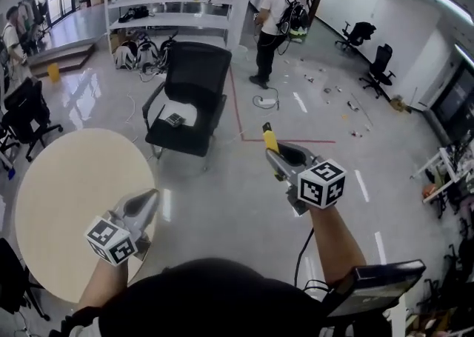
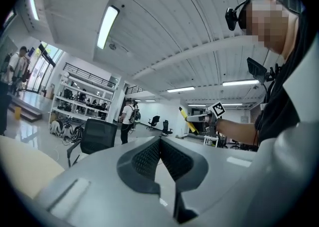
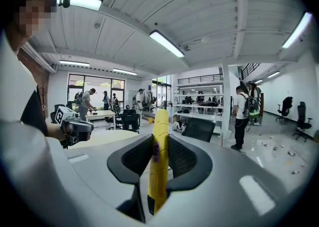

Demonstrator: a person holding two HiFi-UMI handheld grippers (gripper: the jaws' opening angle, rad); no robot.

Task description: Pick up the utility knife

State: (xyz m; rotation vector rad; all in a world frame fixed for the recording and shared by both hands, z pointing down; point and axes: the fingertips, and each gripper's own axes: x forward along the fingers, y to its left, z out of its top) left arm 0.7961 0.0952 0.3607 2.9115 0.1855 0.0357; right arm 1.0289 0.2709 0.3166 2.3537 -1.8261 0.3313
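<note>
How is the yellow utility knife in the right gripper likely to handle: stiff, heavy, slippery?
The utility knife is probably rigid: it runs straight, unbent, between the pads of the right gripper. Likely light, since a narrow pinch carries it. Its smooth yellow casing might slip or pivot, clamped over only part of its length.

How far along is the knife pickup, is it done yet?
Done: the utility knife is clamped in the jaws of the right gripper, up in the air, off the round table. In hand: only that knife; the left gripper is shut, empty. Nothing of the pickup looks left.
</note>
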